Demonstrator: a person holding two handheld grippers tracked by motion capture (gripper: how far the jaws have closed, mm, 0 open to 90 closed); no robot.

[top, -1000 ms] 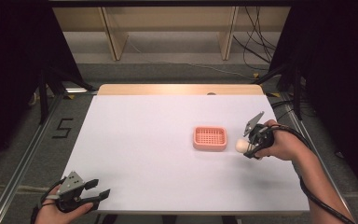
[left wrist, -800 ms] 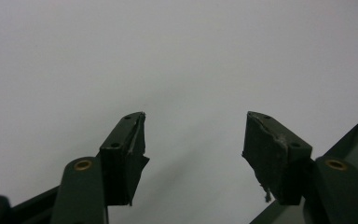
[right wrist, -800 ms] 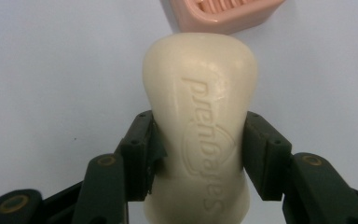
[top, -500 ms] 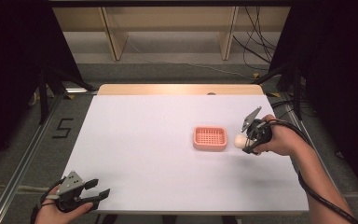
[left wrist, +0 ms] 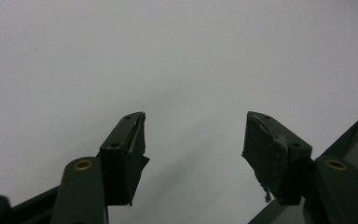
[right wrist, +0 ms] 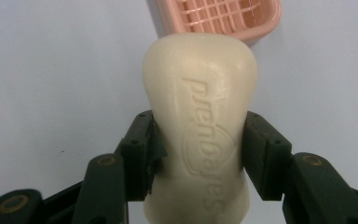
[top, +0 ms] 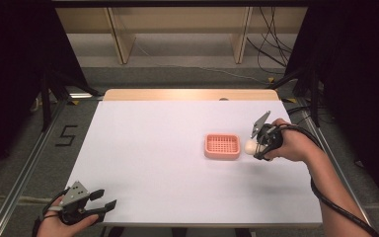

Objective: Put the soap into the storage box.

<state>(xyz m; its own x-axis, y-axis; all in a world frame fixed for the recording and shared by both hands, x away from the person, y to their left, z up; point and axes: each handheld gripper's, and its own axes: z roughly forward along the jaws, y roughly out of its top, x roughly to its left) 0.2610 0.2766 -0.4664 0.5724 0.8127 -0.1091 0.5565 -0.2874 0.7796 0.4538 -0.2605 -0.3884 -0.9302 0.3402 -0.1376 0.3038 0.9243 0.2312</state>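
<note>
**Soap bar pinched, dish just ahead**

The right gripper (right wrist: pixel 198 154) clamps a cream soap bar (right wrist: pixel 200 116) across its narrow waist; the pink soap dish (right wrist: pixel 216 18) lies just beyond the jaws. Soap looks hard and slippery, so mid-bar grip suits. The left gripper (left wrist: pixel 193 140) gapes empty.

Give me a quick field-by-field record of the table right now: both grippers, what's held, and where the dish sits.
left gripper: open, empty, at the near left corner of the table
right gripper: shut on the soap bar
soap bar: cream, embossed lettering, clamped at its sides
soap dish: pink, slotted, empty, just left of the soap bar
soap in dish: not yet
</note>
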